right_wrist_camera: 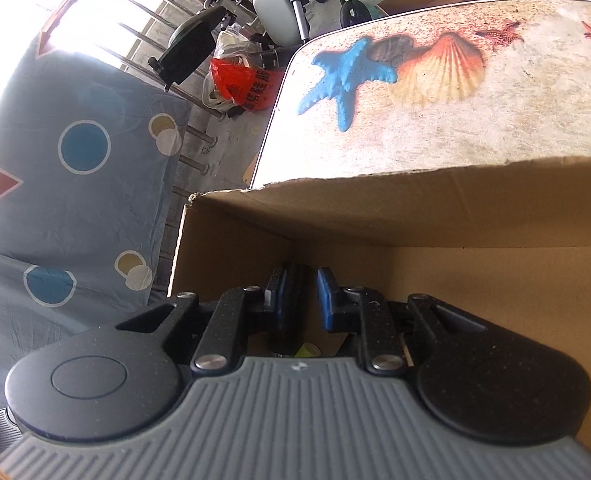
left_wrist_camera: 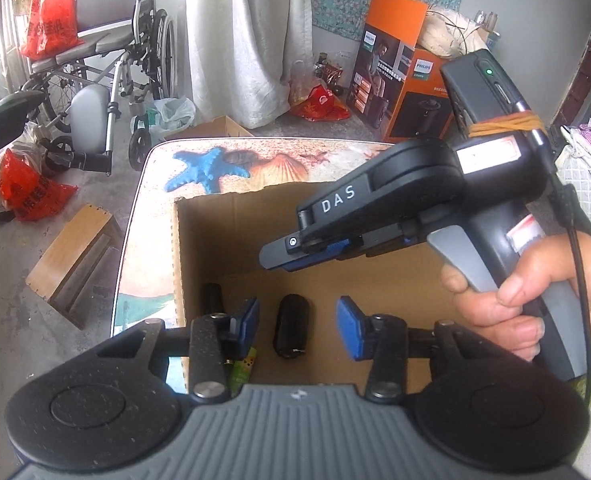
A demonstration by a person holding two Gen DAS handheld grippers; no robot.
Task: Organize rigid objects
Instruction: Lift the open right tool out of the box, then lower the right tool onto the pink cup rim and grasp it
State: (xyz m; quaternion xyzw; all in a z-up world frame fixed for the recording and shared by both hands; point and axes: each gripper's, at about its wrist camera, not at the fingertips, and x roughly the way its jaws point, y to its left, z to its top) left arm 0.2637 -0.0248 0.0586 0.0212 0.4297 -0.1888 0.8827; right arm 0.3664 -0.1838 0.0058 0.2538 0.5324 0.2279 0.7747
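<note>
An open cardboard box [left_wrist_camera: 199, 240] stands on a table with a seashell print [left_wrist_camera: 255, 160]. In the left wrist view a black oblong object [left_wrist_camera: 290, 326] lies on the box floor between my open left gripper's [left_wrist_camera: 297, 326] blue pads, below them. Another black cylinder [left_wrist_camera: 212, 296] lies by the box's left wall, and a green packet [left_wrist_camera: 244, 370] near the left finger. My right gripper [left_wrist_camera: 283, 258] hovers over the box, held by a hand. In the right wrist view the right gripper [right_wrist_camera: 301, 298] is partly open inside the box [right_wrist_camera: 415, 216], with a black object [right_wrist_camera: 293, 304] against its left pad.
A wheelchair [left_wrist_camera: 107, 52], red bags [left_wrist_camera: 49, 16], a wooden stool [left_wrist_camera: 75, 256] and a small carton stand on the floor left of the table. An orange Philips box [left_wrist_camera: 399, 76] is behind it. A patterned blue sheet [right_wrist_camera: 75, 184] hangs at the left.
</note>
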